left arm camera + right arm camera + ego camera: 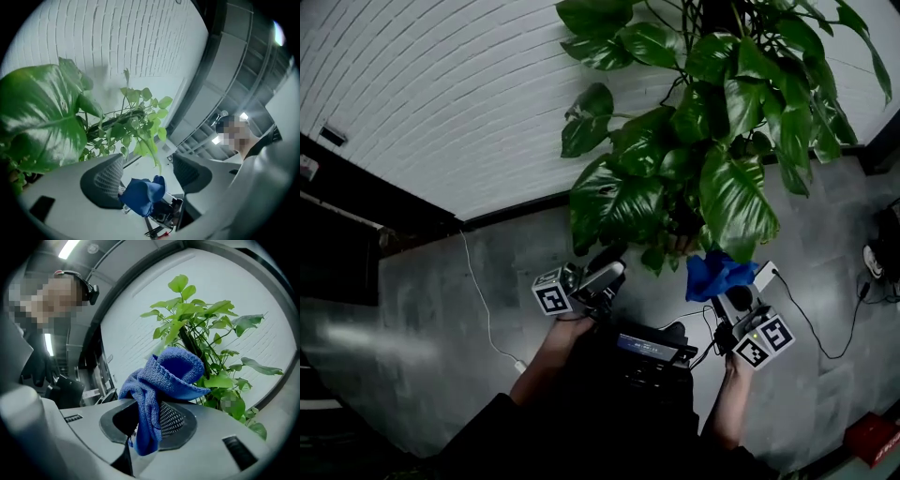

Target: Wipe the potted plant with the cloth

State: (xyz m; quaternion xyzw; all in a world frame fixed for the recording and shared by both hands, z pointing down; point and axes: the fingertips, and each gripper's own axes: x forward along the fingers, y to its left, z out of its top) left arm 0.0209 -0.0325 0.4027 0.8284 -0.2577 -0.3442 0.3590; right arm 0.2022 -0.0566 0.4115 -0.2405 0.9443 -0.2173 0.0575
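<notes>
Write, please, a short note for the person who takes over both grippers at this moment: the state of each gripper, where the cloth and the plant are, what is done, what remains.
Left gripper: jaws apart, nothing between them; held low in front of the potted plant.
Right gripper: shut on the blue cloth, which bunches up above the jaws.
Places: in the head view the cloth sits just under the plant's lowest leaves; whether it touches them cannot be told.
Done: the cloth is in the grip and at the plant.
Left: wipe the leaves. The free gripper could perhaps steady a leaf.
</notes>
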